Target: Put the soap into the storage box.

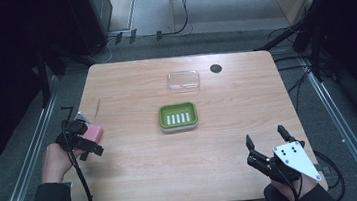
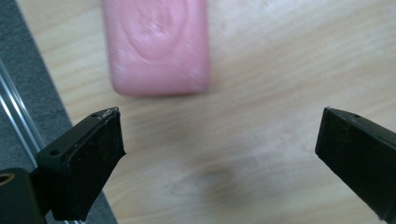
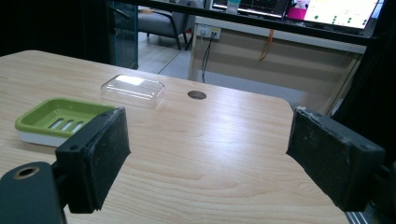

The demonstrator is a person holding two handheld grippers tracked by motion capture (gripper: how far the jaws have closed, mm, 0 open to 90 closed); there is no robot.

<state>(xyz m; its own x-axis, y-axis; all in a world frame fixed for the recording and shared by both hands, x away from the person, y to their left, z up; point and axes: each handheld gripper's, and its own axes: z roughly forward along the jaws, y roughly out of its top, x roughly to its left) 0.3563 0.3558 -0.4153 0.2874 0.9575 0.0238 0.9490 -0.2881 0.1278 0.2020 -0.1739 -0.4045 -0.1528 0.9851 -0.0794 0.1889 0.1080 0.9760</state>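
A pink soap bar (image 1: 93, 134) lies flat near the table's left edge; in the left gripper view the soap bar (image 2: 159, 44) sits just beyond the jaws. My left gripper (image 1: 84, 139) hovers over it, pointing down, open, nothing between its jaws (image 2: 219, 140). A green soap dish (image 1: 178, 116) with a slotted white insert stands at the table's middle. A clear plastic lid (image 1: 183, 79) lies behind it. My right gripper (image 1: 266, 144) rests open at the front right corner, facing the green dish (image 3: 56, 116) and clear lid (image 3: 133, 91).
The wooden table (image 1: 221, 141) has a round dark cable hole (image 1: 216, 68) at the back right. Metal rails (image 1: 30, 146) run along both sides on the grey floor. Cables and dark stands lie behind the table.
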